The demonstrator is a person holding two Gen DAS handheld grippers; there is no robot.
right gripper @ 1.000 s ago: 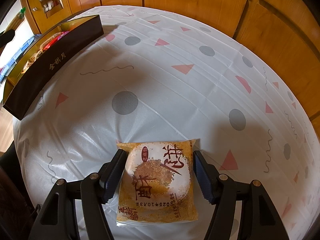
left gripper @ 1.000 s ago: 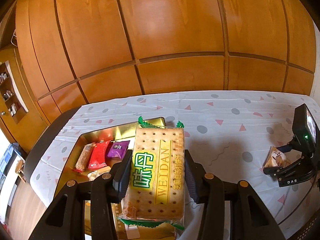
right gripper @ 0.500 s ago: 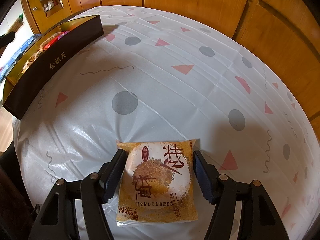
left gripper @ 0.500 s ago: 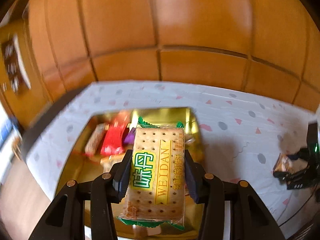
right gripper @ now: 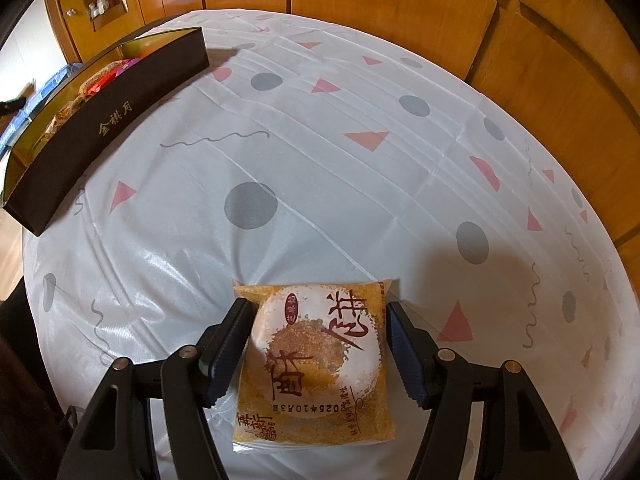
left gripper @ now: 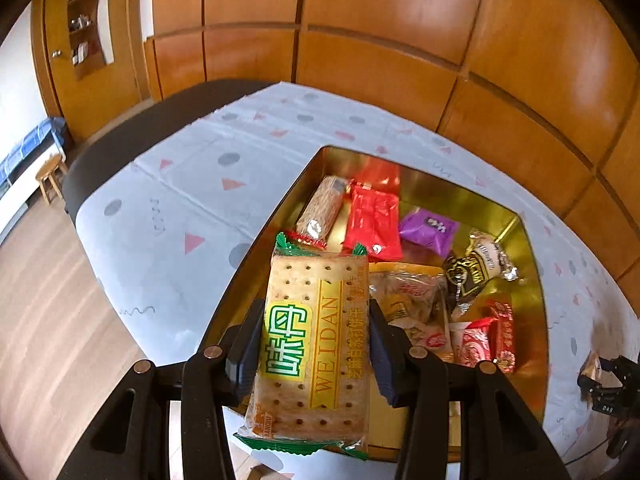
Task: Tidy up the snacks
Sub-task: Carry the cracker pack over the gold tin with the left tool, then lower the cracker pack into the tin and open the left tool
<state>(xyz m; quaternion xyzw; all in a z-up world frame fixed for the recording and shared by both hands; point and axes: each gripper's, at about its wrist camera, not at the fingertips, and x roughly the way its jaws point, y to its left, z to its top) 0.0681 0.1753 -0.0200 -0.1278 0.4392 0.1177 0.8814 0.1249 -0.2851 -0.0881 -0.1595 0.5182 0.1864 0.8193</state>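
Observation:
My left gripper (left gripper: 316, 340) is shut on a green and yellow WEIDAN cracker pack (left gripper: 314, 344) and holds it above the near left part of the gold-lined snack box (left gripper: 532, 264). The box holds several wrapped snacks, among them a red pack (left gripper: 376, 224) and a purple one (left gripper: 428, 230). My right gripper (right gripper: 318, 344) rests low over the tablecloth, its jaws around an orange pastry pack (right gripper: 316, 364). The left pad touches the pack and a narrow gap shows at the right pad. The box shows dark-sided at the far left in the right wrist view (right gripper: 108, 120).
The round table wears a white cloth (right gripper: 340, 160) with grey dots and pink triangles. Wooden wall panels (left gripper: 400, 40) stand behind it. The table's edge and wooden floor (left gripper: 48, 300) lie to the left. A small stool (left gripper: 50, 176) stands on the floor at far left.
My left gripper has swung left and over the box with the cracker pack, so the box's contents now lie below it. The right gripper and pastry pack have not moved.

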